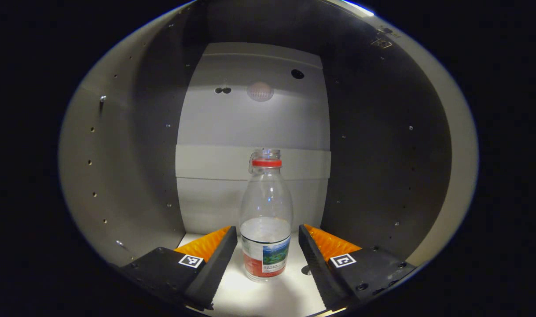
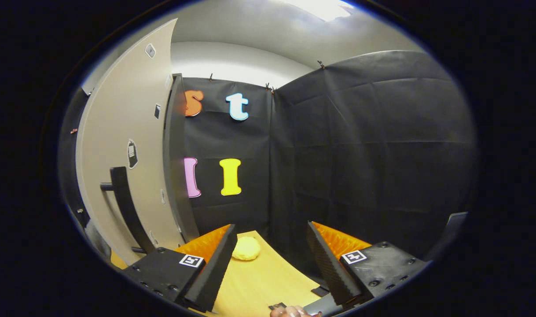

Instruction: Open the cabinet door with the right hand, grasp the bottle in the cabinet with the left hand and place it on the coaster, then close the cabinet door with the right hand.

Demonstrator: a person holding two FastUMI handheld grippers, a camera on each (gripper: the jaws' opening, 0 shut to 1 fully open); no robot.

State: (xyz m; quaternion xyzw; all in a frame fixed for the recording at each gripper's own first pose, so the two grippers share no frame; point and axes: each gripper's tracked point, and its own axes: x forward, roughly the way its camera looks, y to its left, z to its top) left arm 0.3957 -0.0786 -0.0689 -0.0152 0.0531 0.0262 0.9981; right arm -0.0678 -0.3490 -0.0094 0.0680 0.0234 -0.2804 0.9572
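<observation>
A clear plastic bottle (image 1: 266, 220) with a red neck ring and a coloured label stands upright on the white cabinet floor (image 1: 268, 295) in the left gripper view. My left gripper (image 1: 268, 246) is open inside the cabinet, with one finger on each side of the bottle's lower half and a gap to each. In the right gripper view the open cabinet door (image 2: 122, 145) stands at the left with its black bar handle (image 2: 127, 207). My right gripper (image 2: 272, 248) is open and empty, to the right of the door. A pale yellow round coaster (image 2: 246, 248) lies on the wooden table (image 2: 259, 281).
Grey cabinet side walls (image 1: 127, 167) close in on both sides of the bottle, and a pale back panel (image 1: 250, 127) lies behind it. Black cloth walls stand behind and to the right of the table. A fingertip (image 2: 290, 311) shows at the bottom edge of the right gripper view.
</observation>
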